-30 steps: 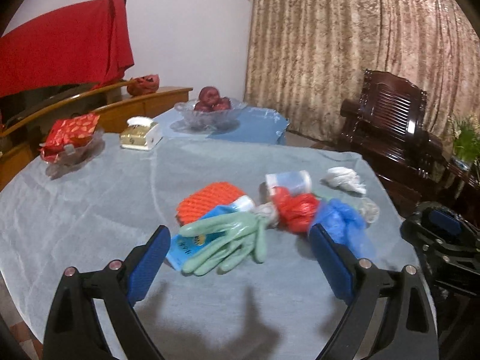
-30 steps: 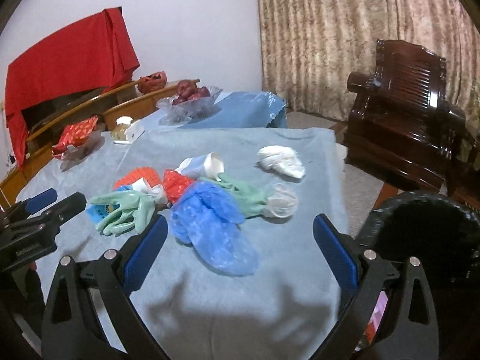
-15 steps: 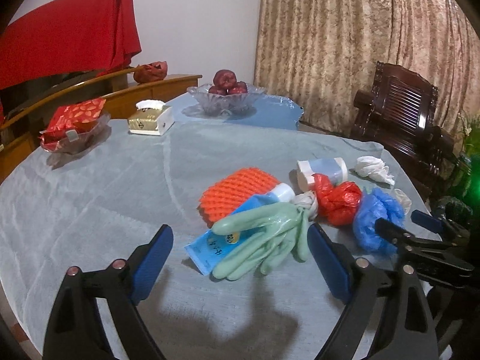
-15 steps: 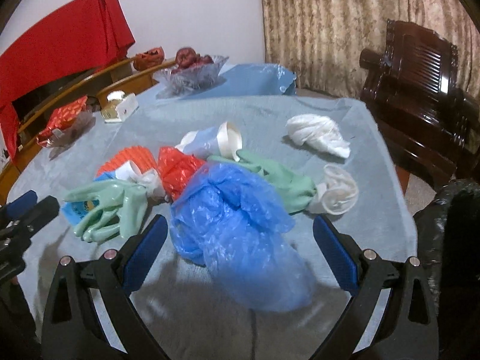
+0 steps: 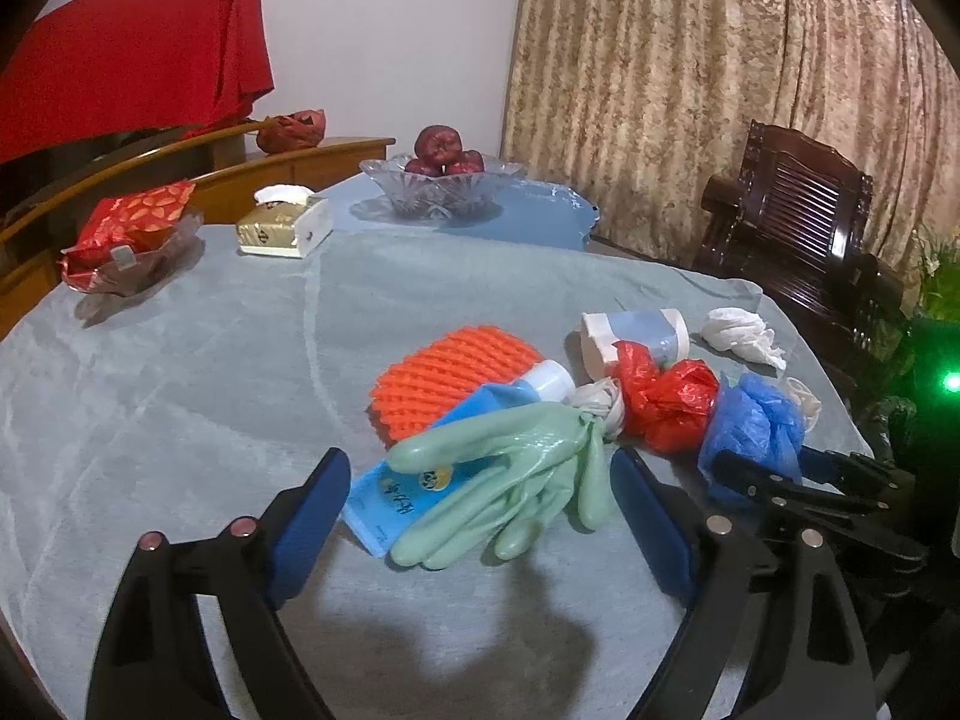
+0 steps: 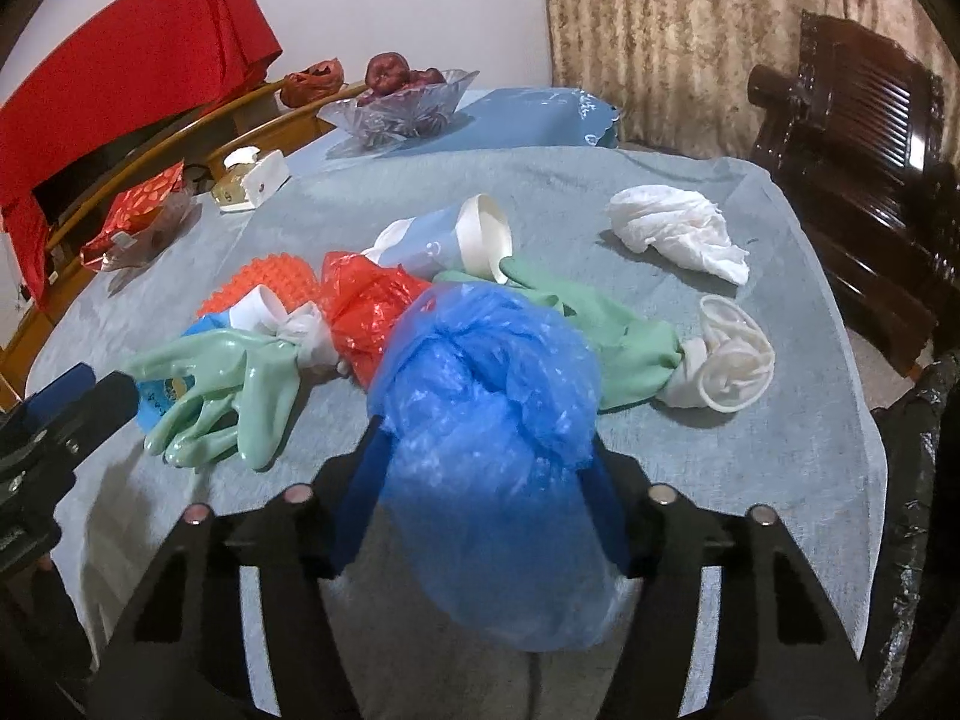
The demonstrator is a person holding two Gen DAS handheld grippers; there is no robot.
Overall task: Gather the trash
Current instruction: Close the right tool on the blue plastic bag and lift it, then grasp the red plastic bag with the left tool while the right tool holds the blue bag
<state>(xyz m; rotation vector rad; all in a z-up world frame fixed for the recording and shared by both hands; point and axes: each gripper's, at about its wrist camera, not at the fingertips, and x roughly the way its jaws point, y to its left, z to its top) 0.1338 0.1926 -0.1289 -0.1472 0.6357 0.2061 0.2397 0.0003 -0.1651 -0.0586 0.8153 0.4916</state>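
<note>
My right gripper is closing on a crumpled blue plastic bag, and its blue pads press the bag's sides at the near edge of the pile. Behind the bag lie a red plastic bag, a tipped paper cup, a green glove with a white cuff and a white tissue wad. My left gripper is wide and closing slightly. Another green glove lies between its fingertips, untouched, on a blue packet beside an orange foam net.
The grey-clothed table also carries a glass fruit bowl, a tissue box and a dish of red packets at the far side. A dark wooden chair stands to the right. A black bin bag sits off the table's right edge.
Both grippers came down and forward toward the pile. The right gripper's jaws went from wide apart to closed in around the blue bag. The left gripper's jaws narrowed a little.
</note>
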